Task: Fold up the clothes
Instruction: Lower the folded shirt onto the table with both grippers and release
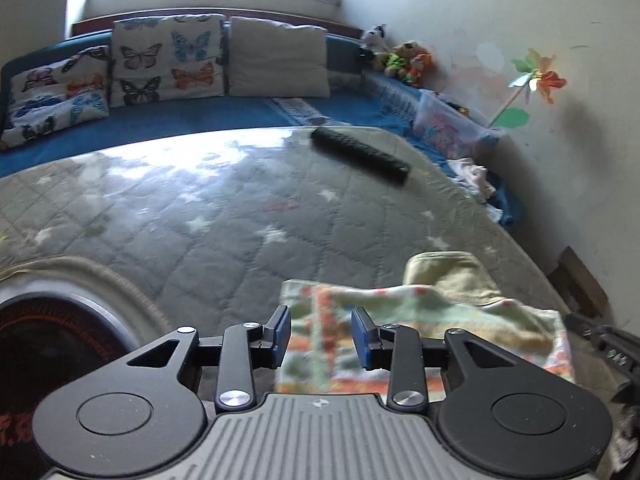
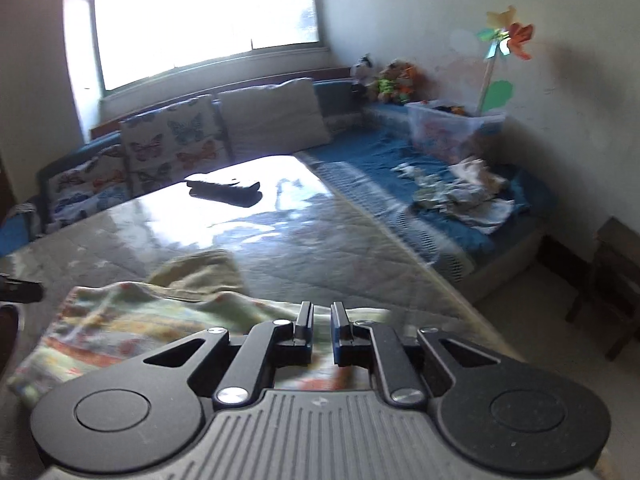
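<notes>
A folded garment with a pale green, orange and white pattern lies on the grey quilted mat right in front of me. A plain beige part sticks out at its far side. My left gripper hangs over the garment's left edge; its blue pads stand apart and press on nothing. In the right wrist view the same garment spreads to the left. My right gripper sits at its far right edge, jaws almost closed, with cloth in the narrow slit between them.
A long black object lies on the far part of the mat. Butterfly pillows line the blue bed's back. A clear plastic box and a loose pile of clothes sit at the right. A dark stool stands on the floor.
</notes>
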`<state>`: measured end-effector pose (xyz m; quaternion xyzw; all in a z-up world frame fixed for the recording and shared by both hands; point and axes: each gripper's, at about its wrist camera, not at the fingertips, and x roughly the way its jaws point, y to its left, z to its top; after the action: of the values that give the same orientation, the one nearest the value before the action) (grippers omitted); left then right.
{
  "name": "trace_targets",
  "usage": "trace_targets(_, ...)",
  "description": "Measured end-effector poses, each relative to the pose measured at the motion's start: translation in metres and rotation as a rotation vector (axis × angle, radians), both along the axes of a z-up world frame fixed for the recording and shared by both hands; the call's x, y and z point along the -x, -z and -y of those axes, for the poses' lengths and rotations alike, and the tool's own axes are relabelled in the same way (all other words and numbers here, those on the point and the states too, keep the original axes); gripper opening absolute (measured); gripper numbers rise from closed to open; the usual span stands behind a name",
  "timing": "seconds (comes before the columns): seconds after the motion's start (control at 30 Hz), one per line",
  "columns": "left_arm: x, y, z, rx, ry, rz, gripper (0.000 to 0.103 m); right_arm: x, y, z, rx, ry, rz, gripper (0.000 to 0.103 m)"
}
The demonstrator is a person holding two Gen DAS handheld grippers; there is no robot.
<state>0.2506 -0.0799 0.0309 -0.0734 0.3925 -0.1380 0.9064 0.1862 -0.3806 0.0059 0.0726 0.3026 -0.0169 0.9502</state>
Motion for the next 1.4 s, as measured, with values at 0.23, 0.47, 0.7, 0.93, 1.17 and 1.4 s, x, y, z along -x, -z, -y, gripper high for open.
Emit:
trace_targets(0.23,-0.016,0.008,0.039,0.009,0.121,-0.004,0.027,-0.031,0.013,-0.027,-0.042,-0.077,-0.042,0.007)
trace_targets(0.47,-0.038,0.022,0.064,0.019,0.164,-0.021,0.024,-0.048,0.023,-0.035,-0.028,-0.090,-0.061,0.006)
trace_targets(0.7,-0.047,0.034,0.068,0.007,0.151,-0.045,0.025,-0.044,0.016,-0.041,-0.023,-0.110,-0.042,0.009)
trace_targets(0.93,-0.027,0.022,0.066,-0.029,0.163,-0.010,0.038,-0.024,0.006,-0.068,-0.008,-0.221,-0.035,0.009)
trace_targets(1.17,0.015,0.014,0.061,-0.076,0.208,0.021,0.038,0.008,0.004,-0.092,0.034,-0.312,-0.044,0.010)
trace_targets(1.4,0.056,0.020,0.053,-0.126,0.212,0.049,0.038,0.050,0.008,-0.105,0.088,-0.330,-0.036,0.011)
